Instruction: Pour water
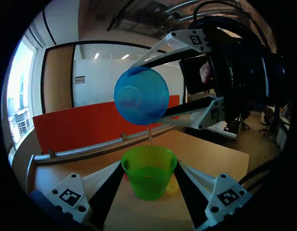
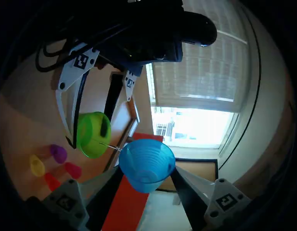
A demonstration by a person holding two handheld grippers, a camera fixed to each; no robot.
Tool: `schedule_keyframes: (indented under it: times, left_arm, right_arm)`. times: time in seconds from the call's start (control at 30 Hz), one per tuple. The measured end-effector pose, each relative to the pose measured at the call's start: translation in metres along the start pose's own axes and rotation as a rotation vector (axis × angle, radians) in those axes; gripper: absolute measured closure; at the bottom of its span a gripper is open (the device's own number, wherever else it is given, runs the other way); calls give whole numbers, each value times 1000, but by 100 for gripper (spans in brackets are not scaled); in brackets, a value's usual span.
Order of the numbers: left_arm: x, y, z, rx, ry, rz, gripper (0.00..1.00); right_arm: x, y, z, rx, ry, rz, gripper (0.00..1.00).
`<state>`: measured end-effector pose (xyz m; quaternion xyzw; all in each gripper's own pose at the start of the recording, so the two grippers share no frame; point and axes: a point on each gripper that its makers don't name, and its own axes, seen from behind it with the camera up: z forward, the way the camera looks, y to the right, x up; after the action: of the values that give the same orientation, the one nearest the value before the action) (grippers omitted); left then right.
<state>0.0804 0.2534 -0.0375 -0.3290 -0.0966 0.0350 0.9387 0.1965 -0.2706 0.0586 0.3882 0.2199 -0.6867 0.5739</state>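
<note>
In the left gripper view, a green cup [image 1: 149,181] stands upright between my left gripper's [image 1: 149,169] fingers, which are shut on it above the wooden table [image 1: 213,154]. Over it my right gripper [image 1: 146,96] is shut on a blue cup [image 1: 141,101], tipped with its base toward the camera. A thin stream of water [image 1: 150,138] falls from the blue cup into the green one. In the right gripper view, the blue cup [image 2: 147,164] sits between my right gripper's [image 2: 147,171] fingers, and the stream [image 2: 109,146] runs to the green cup [image 2: 93,134] in the left gripper [image 2: 90,131].
Small cups stand on the table: purple [image 2: 58,153], yellow [image 2: 37,164], pink [image 2: 73,169] and red [image 2: 51,181]. A red partition [image 1: 79,123] runs along the table's far edge. A bright window [image 2: 190,127] lies beyond, and office chairs [image 1: 244,123] are at the right.
</note>
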Motion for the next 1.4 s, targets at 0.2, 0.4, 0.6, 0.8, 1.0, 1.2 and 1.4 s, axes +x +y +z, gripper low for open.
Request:
schedule_keyframes:
  times: [0.2,0.4,0.6,0.8,1.0,1.2,1.4]
  left_arm:
    - [1,-1,0,0,2,-1,13]
    - [0,-1,1,1,1,0,13]
    - [0,-3,2,3,2,-2,13]
    - [0,-3,2,2,2,-2,13]
    - [0,-4,3,3,3,-3,13]
    - [1,-5,3,5,5,-3,13]
    - [2,-6,3,5,7,-3,13]
  right_arm:
    - [-2,0,2,1,-2,-26,11]
    - [-3,0,3,5,-4,-41,11]
    - [-3,1,1,6,-9,-49,11]
    - [-2,2,-1,3,-13,-69,11]
    - [-1,3,-2,0,-16,-80,11]
    - [1,4,-4,-3,-18,-94,11]
    - [3,4,-4,-3,-17,-95,11]
